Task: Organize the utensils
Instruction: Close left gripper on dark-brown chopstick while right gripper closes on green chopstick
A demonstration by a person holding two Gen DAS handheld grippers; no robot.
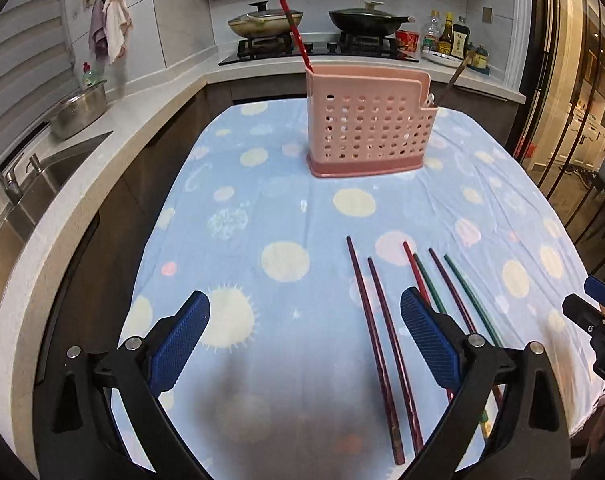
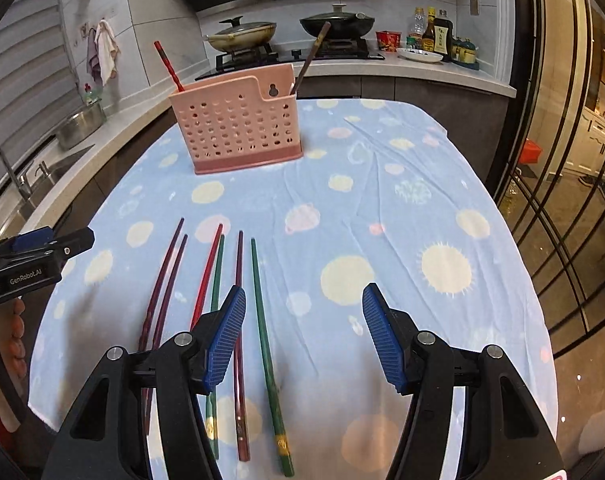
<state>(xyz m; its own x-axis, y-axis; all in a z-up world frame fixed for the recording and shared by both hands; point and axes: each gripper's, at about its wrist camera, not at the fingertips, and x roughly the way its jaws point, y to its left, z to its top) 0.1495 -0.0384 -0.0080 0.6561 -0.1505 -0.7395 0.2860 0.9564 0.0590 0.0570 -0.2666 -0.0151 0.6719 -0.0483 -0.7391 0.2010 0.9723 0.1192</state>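
Left wrist view: the left gripper (image 1: 304, 334) is seen with its blue pads spread wide and nothing between them, hovering over the blue dotted cloth (image 1: 230, 184). Six chopsticks are laid flat on the cloth near the front edge, roughly parallel: a dark purple pair (image 1: 376, 336), a red chopstick (image 1: 416, 274), a dark green chopstick (image 1: 428, 282), a maroon chopstick (image 1: 448, 290) and a lighter green chopstick (image 1: 468, 298). The purple pair sits just inside the right pad; the rest are partly hidden behind it.

Right wrist view: the right gripper (image 2: 304, 334) is also seen parted, nothing held. Its left pad overlaps the maroon chopstick, and the lighter green chopstick (image 2: 264, 328) is seen just inside that pad. The pink perforated holder (image 2: 238, 132) stands upright, well apart at the far end of the cloth, with a red chopstick (image 2: 168, 66) and a brown chopstick (image 2: 310, 58) already standing in it.

Handling, judged: the sticks are taken to be light, stiff, thin and smooth, so likely to roll or slip on the soft cloth. A pinch across the shaft near the middle or the thicker end is suggested, one stick at a time, with the jaws narrowed first. Neighbours lie close, so a double pick is a risk. The holder looks light and could tip if knocked.
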